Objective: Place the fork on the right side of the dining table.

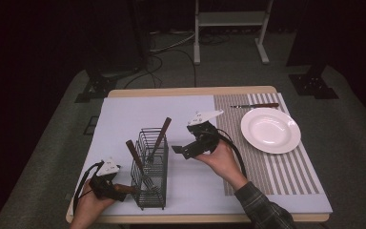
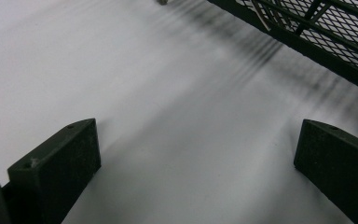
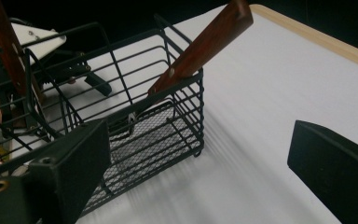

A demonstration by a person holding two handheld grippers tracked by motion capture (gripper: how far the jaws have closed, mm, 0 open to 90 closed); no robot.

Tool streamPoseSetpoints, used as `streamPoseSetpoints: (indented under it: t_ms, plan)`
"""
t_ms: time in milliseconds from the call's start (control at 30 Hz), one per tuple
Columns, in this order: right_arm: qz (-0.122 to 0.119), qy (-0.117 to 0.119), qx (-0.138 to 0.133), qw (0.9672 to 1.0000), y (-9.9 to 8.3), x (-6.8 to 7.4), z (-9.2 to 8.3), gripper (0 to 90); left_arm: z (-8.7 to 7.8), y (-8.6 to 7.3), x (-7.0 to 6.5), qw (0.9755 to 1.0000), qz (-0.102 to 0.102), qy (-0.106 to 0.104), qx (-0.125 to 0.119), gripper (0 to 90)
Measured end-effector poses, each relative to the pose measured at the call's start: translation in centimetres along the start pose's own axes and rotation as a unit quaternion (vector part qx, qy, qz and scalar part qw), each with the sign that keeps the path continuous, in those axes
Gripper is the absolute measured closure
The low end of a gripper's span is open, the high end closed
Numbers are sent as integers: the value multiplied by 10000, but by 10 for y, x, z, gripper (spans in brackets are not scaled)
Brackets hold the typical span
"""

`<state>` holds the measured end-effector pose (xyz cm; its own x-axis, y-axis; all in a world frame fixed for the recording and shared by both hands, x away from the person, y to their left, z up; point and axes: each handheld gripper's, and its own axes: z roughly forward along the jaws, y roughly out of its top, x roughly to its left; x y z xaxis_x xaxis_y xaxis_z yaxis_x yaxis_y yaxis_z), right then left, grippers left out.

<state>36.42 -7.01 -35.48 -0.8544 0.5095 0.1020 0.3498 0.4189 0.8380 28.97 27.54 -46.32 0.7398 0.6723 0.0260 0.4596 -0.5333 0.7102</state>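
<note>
A black wire caddy (image 1: 150,167) stands on the pale mat (image 1: 124,114), left of centre. Two wooden-handled utensils lean in it, one handle (image 1: 160,133) tilting far right, the other (image 1: 134,152) tilting left. My left gripper (image 1: 118,188) lies low by the caddy's near left corner; in the left gripper view it (image 2: 196,135) is open over bare mat, with the caddy (image 2: 335,28) at the upper right. My right gripper (image 1: 177,150) is held right of the caddy and points at it. It (image 3: 200,140) is open and empty, facing the caddy (image 3: 168,126) and one handle (image 3: 205,42).
A white plate (image 1: 270,130) sits on a striped placemat (image 1: 271,176) at the right. A wooden-handled knife (image 1: 257,105) lies behind the plate. The table's wooden edge (image 1: 190,90) runs along the far side, with dark floor, cables and stands beyond.
</note>
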Motion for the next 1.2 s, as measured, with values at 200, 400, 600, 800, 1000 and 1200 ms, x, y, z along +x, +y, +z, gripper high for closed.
streamPoseSetpoints:
  t_ms: [200,400,600,800,1000,1200]
  plan:
    - [6,20,-60,10000,7,-2,3,53,0,0,0,10000,7,1,3,0]
    - [54,69,-103,9999,15,-6,7,57,0,0,0,10000,7,1,3,0]
    - [89,99,-150,9998,23,-9,14,60,0,0,0,10000,8,2,2,0]
    - [112,229,-293,9992,32,-14,22,139,0,0,0,10000,-11,1,-14,0]
    - [144,314,-326,9989,39,-18,29,192,0,0,0,10000,-1,0,-4,0]
    - [149,358,-404,9984,40,-19,34,343,0,0,0,10000,-1,-1,-5,0]
